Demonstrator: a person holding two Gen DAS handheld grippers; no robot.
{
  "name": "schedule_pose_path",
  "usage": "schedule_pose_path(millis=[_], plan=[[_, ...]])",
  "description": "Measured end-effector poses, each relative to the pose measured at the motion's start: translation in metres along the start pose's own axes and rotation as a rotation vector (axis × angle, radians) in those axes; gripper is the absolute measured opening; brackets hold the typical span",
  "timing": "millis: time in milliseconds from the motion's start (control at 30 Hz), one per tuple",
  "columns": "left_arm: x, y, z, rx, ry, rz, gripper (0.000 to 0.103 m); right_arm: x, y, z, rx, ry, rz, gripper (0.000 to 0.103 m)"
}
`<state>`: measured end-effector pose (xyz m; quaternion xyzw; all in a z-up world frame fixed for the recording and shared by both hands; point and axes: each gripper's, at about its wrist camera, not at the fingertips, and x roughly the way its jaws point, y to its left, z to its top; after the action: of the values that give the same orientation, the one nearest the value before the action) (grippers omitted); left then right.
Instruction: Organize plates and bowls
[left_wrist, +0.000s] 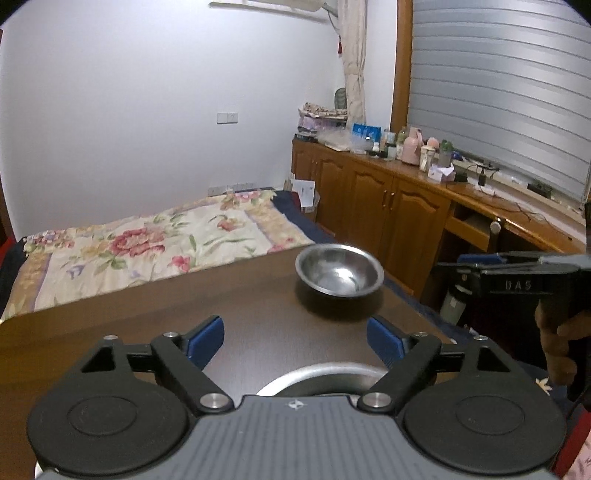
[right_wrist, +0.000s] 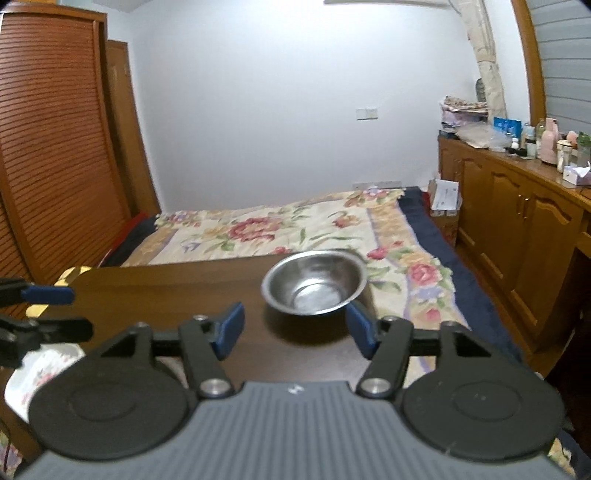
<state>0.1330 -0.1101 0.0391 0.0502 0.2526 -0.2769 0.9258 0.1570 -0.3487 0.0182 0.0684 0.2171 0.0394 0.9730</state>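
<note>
On the brown table (left_wrist: 147, 332) near its far edge sits your steel bowl (left_wrist: 339, 270), while your left gripper (left_wrist: 295, 336) and right gripper (right_wrist: 295, 326) both hover with jaws spread, gripping nothing.

One steel bowl (left_wrist: 339, 270) sits upper right on the bench (left_wrist: 147, 332); one metal rim (left_wrist: 321, 376) shows low centre; two claws
</note>
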Motion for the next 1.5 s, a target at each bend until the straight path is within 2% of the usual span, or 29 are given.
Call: schedule_pose_path(millis=[233, 367, 533, 600, 867, 1233, 1333, 1500], plan=[[0.03, 0.013, 0.028, -0.001, 0.002, -0.011, 0.089, 0.028, -0.016, 0.006, -0.005, 0.009, -0.038, 0.069], [0.051, 0.019, 0.041, -0.004, 0.022, -0.032, 0.078, 0.048, -0.024, 0.008, 0.01, 0.025, -0.047, 0.069], [0.075, 0.022, 0.051, 0.002, 0.055, -0.052, 0.075, 0.068, -0.032, 0.004, 0.05, 0.038, -0.044, 0.069], [0.087, 0.023, 0.053, -0.005, 0.073, -0.072, 0.07, 0.075, -0.034, 0.002, 0.059, 0.044, -0.045, 0.069], [0.136, 0.028, 0.056, -0.022, 0.154, -0.106, 0.056, 0.102, -0.043, -0.001, 0.087, 0.086, -0.033, 0.068], [0.188, 0.029, 0.056, -0.042, 0.243, -0.157, 0.05, 0.124, -0.053, 0.0, 0.112, 0.135, 0.002, 0.067], [0.198, 0.029, 0.055, -0.046, 0.271, -0.181, 0.042, 0.128, -0.052, 0.0, 0.12, 0.145, 0.012, 0.066], [0.212, 0.032, 0.052, -0.057, 0.288, -0.194, 0.04, 0.131, -0.052, 0.002, 0.128, 0.153, 0.026, 0.066]])
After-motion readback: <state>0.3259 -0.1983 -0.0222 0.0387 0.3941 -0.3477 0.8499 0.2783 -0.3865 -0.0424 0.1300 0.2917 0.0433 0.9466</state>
